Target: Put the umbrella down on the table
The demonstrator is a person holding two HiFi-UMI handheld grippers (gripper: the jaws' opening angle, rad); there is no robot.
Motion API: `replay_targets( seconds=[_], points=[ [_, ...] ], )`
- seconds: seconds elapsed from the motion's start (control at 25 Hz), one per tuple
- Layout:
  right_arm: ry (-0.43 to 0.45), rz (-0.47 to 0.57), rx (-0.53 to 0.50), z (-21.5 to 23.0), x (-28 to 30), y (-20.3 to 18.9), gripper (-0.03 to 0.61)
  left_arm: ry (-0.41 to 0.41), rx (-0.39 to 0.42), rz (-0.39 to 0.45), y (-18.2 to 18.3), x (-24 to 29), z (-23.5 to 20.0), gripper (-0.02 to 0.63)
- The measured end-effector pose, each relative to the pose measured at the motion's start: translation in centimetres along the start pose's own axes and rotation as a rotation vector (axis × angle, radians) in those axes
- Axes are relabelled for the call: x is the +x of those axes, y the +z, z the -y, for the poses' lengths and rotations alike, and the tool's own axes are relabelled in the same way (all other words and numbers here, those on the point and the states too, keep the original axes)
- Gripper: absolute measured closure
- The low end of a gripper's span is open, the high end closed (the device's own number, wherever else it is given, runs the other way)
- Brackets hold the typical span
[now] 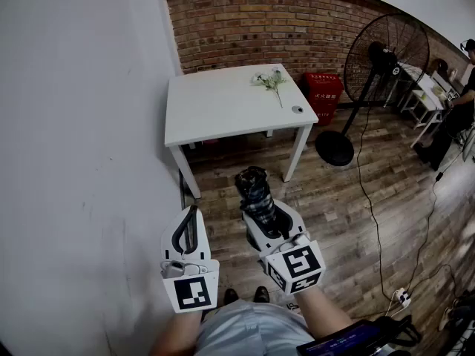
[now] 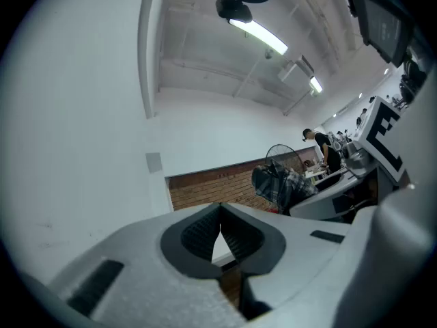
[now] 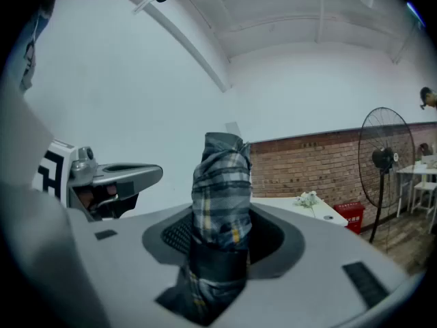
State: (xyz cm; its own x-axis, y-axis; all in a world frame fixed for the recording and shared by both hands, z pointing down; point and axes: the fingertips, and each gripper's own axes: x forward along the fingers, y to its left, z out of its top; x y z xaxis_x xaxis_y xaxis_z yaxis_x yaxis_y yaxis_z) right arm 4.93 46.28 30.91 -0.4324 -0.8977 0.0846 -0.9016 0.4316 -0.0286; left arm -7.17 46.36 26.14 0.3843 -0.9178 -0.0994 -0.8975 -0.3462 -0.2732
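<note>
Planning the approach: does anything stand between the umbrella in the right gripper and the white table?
Nothing visible does. The umbrella, clamped in the right gripper, faces only bare wooden floor before the table. On the tabletop, a flower sprig and a small round object sit toward its right side.

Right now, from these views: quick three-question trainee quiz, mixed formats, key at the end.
1. True or false: the folded plaid umbrella already lies on the white table.
2. What grips the umbrella? A: right gripper. B: left gripper. C: nothing.
3. Short answer: what sits between the left gripper's jaws?

Key: 1 false, it is held short of the table. 2 A. 3 nothing, the jaws are together.
</note>
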Motion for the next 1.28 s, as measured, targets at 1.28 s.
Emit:
replay_targets(
  seconds=[1.28],
  points=[
    [0.047, -0.012, 0.054, 7.5, 0.5, -1.9, 0.382, 0.051, 0.029, -0.089, -1.5, 4.6, 4.4, 0.604]
  ],
)
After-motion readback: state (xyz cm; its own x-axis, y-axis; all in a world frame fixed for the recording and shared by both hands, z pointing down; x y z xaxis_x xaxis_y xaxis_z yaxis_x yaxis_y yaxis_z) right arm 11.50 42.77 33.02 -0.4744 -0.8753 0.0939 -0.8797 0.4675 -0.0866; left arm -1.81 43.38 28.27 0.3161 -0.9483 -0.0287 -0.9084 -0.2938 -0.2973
